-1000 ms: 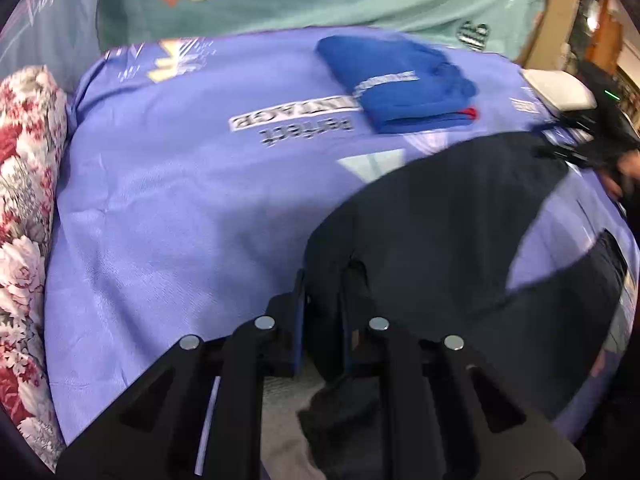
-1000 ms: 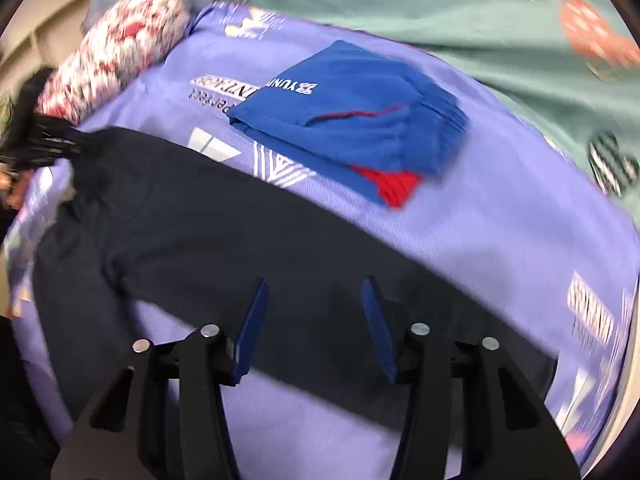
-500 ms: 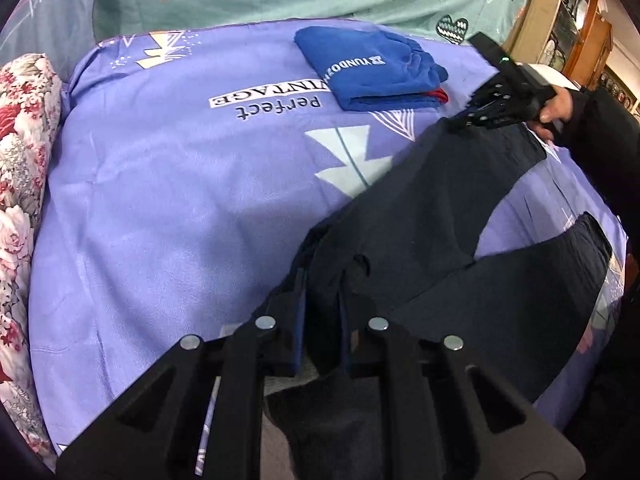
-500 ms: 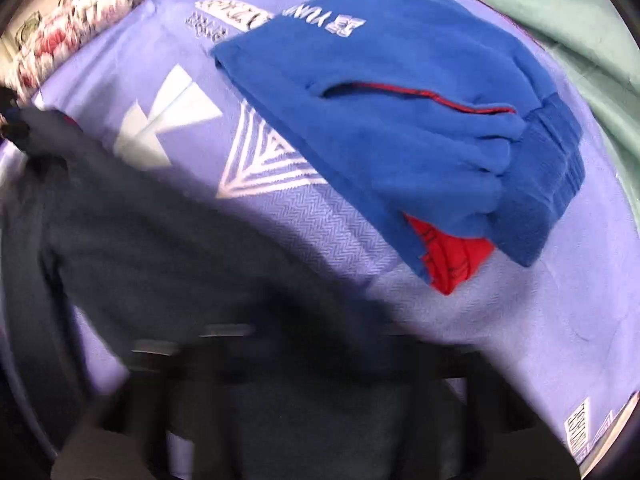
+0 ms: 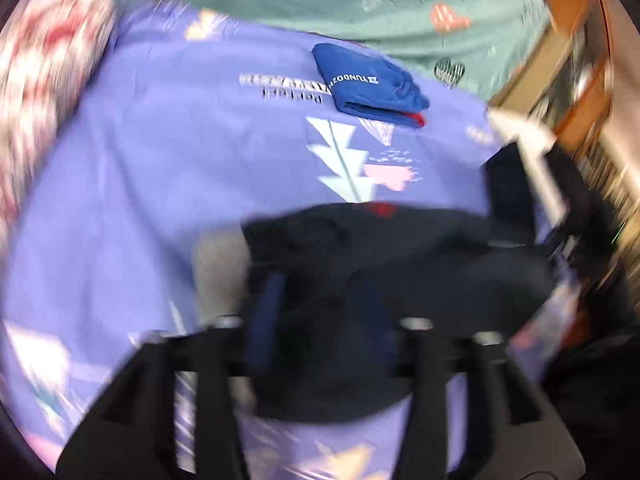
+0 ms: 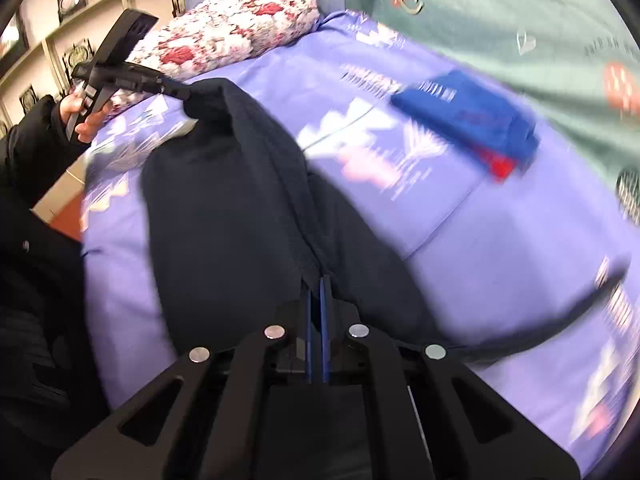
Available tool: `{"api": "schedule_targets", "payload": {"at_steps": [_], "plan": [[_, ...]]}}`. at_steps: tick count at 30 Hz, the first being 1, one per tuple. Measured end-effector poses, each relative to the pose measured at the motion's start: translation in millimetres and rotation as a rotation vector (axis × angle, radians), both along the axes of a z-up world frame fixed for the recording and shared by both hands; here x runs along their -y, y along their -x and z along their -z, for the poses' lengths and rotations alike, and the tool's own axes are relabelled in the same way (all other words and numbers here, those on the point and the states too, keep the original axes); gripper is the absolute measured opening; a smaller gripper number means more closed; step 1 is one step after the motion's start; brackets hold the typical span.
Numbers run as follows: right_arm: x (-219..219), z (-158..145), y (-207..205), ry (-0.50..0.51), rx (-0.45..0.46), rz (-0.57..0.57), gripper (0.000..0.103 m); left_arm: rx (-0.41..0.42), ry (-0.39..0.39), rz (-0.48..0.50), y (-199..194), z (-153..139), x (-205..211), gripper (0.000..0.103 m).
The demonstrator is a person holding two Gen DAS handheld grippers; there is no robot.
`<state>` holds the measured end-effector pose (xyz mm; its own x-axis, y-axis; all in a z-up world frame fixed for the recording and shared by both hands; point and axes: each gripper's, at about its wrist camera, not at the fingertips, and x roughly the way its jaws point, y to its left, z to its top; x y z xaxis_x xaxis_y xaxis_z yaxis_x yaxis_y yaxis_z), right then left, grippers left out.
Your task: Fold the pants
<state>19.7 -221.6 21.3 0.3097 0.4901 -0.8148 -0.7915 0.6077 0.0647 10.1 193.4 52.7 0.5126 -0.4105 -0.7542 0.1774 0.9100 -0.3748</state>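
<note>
Pants (image 6: 224, 216) of dark navy cloth lie bunched on the purple bedsheet (image 5: 160, 184), on the side of the folded blue garment (image 5: 368, 84) nearest the cameras. The right gripper (image 6: 317, 284) has its tongs pressed together, pinching a fold of the pants. The left gripper (image 5: 320, 312) is opening, its blue pads apart with dark pants cloth between them, though blur hides any contact. Beyond the blue garment lies a green printed cover (image 5: 380, 4); a floral pillow (image 6: 240, 20) sits well off to its side.
</note>
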Motion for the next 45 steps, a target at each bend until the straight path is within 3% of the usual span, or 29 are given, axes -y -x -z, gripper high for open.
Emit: {"api": "schedule_targets", "payload": {"at_steps": [3, 7, 14, 17, 19, 20, 21, 22, 28, 31, 37, 41, 45], "plan": [[11.0, 25.7, 8.1, -0.078, -0.048, 0.077, 0.003, -0.090, 0.207, -0.085, 23.6, 16.7, -12.7, 0.069], [16.2, 28.3, 13.8, -0.166, -0.046, 0.125, 0.003, -0.184, 0.346, -0.163, 33.2, 36.3, -8.9, 0.072], [19.1, 25.5, 16.8, -0.206, -0.048, 0.126, 0.003, -0.237, 0.396, -0.378, -1.3, 60.7, -24.7, 0.073], [19.3, 32.1, 17.3, -0.207, -0.058, 0.122, 0.003, -0.267, 0.398, -0.410, -22.8, 69.7, -27.6, 0.073], [19.7, 33.9, 17.2, -0.210, -0.060, 0.123, 0.003, -0.287, 0.371, -0.418, -32.0, 74.2, -23.3, 0.067], [20.1, 33.2, 17.0, -0.215, -0.060, 0.123, 0.003, -0.283, 0.349, -0.423, -33.1, 73.9, -21.3, 0.054], [21.1, 31.2, 16.6, -0.225, -0.057, 0.126, 0.003, -0.277, 0.336, -0.419, -33.2, 72.4, -20.7, 0.026], [22.8, 28.9, 16.5, -0.238, -0.053, 0.130, 0.003, -0.270, 0.356, -0.400, -33.4, 69.6, -20.0, 0.019], [34.0, -5.1, 31.9, -0.329, -0.027, 0.073, 0.003, -0.167, 0.355, -0.364, -3.0, 30.5, -22.8, 0.018], [33.7, -15.9, 49.8, -0.312, -0.008, 0.034, 0.003, -0.152, 0.348, -0.341, 17.6, 22.8, -23.3, 0.018], [38.3, 10.8, 61.8, -0.298, -0.100, 0.044, 0.003, -0.187, 0.340, -0.344, 51.2, 52.4, -30.0, 0.018], [39.0, 15.7, 68.7, -0.293, -0.110, 0.045, 0.003, -0.182, 0.318, -0.343, 57.0, 60.2, -27.4, 0.018], [25.8, 35.0, 71.4, -0.189, -0.130, 0.034, 0.004, -0.250, 0.284, -0.373, 49.4, 86.9, -33.4, 0.021]]}}
